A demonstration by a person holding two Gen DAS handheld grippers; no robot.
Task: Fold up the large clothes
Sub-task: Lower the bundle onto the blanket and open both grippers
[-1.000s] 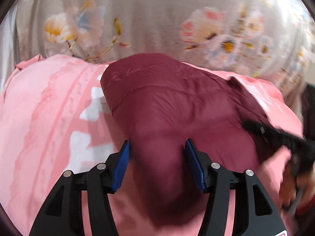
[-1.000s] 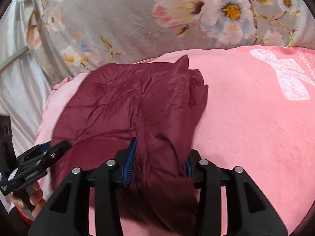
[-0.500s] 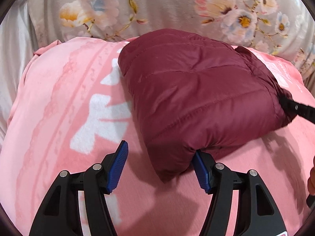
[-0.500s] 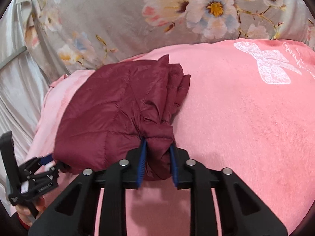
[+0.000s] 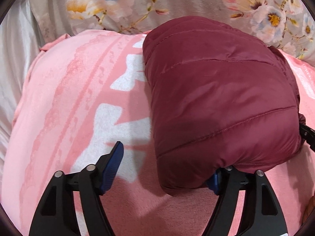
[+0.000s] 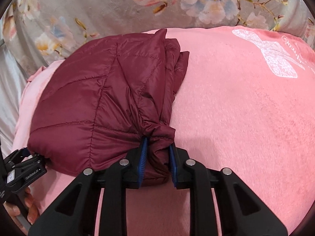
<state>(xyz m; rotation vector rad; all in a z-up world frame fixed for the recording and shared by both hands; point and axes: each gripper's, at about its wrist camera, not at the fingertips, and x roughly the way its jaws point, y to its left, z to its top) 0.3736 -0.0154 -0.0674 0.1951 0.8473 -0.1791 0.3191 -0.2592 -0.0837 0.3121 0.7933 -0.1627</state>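
A dark red quilted jacket (image 5: 216,90), folded into a thick bundle, lies on the pink blanket (image 5: 69,98). My left gripper (image 5: 167,157) is at its near left corner. The jaws are opening: the left pad (image 5: 114,163) stands clear over the blanket, and the right finger is tucked under the jacket's edge. My right gripper (image 6: 158,143) is shut on the bunched near right corner of the jacket (image 6: 94,98). The left gripper (image 6: 25,167) also shows at the far left of the right wrist view, held by a hand (image 6: 29,206).
A grey floral quilt (image 6: 98,5) rises behind the pink blanket (image 6: 246,118), which bears a white lace bow print (image 6: 275,55). Pale silky fabric (image 5: 11,68) lies off the blanket's left edge. The right gripper's black frame (image 5: 307,135) shows at the jacket's right side.
The jacket has come down from hanging in front of both cameras to lying on the blanket. The right jaws closed on its corner; the left jaws spread wider and its left pad came free.
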